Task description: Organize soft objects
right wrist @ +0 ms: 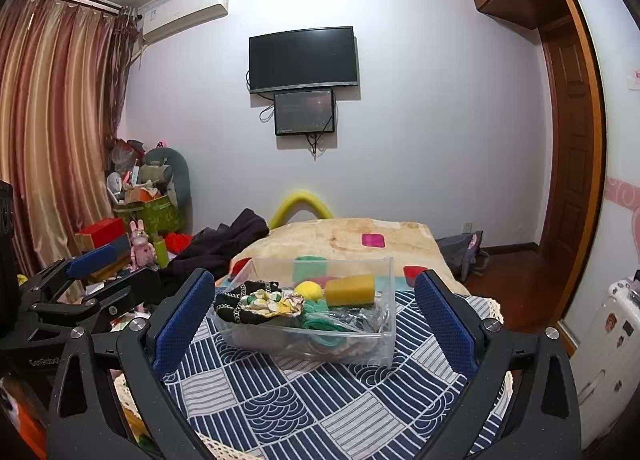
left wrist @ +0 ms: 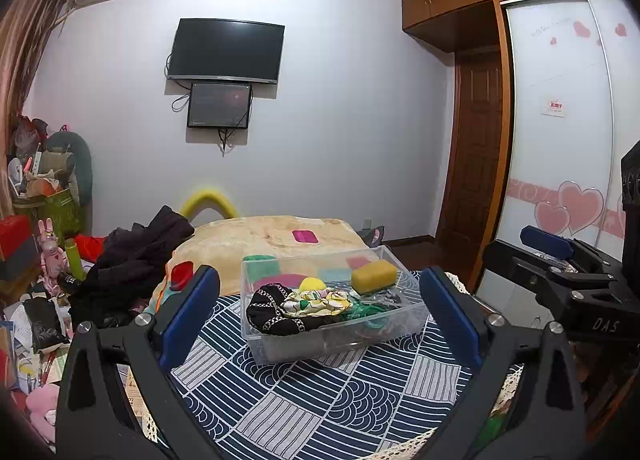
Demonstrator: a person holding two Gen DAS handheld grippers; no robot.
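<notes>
Both grippers hang back from the clear plastic box [left wrist: 332, 316] on the patterned blue cloth [left wrist: 320, 400], the left gripper [left wrist: 320, 316] and right gripper [right wrist: 316, 320] each spread wide and holding nothing. Inside lie a black chain-print cloth [left wrist: 272, 314], a floral scrunchie [left wrist: 320, 300], a yellow ball [left wrist: 313, 284] and a yellow sponge [left wrist: 374, 276] (long axis running left to right, like the box). The box looks light, so I'd guess a careless reach would shove or tip it
</notes>
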